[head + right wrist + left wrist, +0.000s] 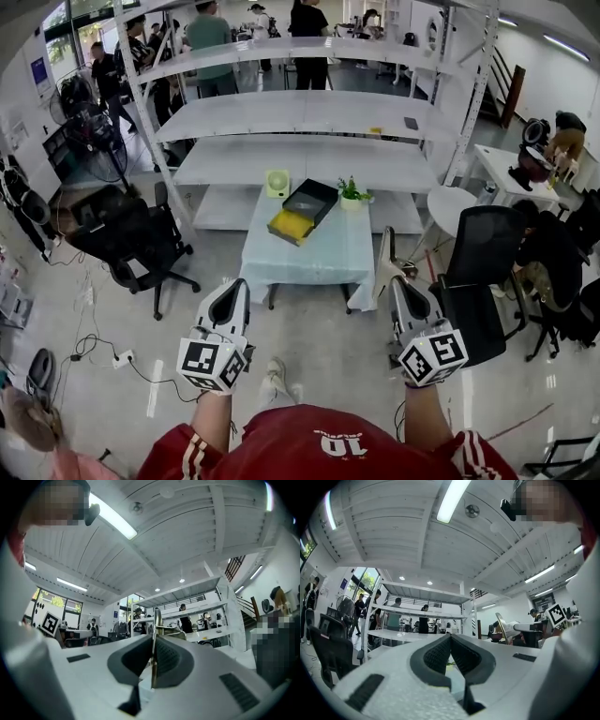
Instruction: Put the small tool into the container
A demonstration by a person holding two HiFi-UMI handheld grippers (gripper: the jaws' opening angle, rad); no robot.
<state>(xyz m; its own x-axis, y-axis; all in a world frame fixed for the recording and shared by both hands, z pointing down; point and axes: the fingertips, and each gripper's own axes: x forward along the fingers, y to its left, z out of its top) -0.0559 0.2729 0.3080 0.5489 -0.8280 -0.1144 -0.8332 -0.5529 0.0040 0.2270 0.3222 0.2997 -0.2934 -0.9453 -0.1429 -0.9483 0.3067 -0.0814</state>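
My right gripper [397, 281] [153, 660] is shut on a small metal tool [383, 259] [155, 630], which sticks up past the jaws. My left gripper [233, 287] [450, 642] is shut with nothing in it. Both are held over the floor, well short of the table [319, 258] with its pale blue cloth. On that table lies the container [302, 212], an open black box with a yellow inside. The tool also shows at the right of the left gripper view, tool [503, 626].
A small green fan [277, 183] and a potted plant [352, 193] stand at the table's far end. Black office chairs sit to the left [131, 242] and right [480, 272]. White shelving [300, 114] rises behind, with several people beyond it. Cables [103, 354] lie on the floor.
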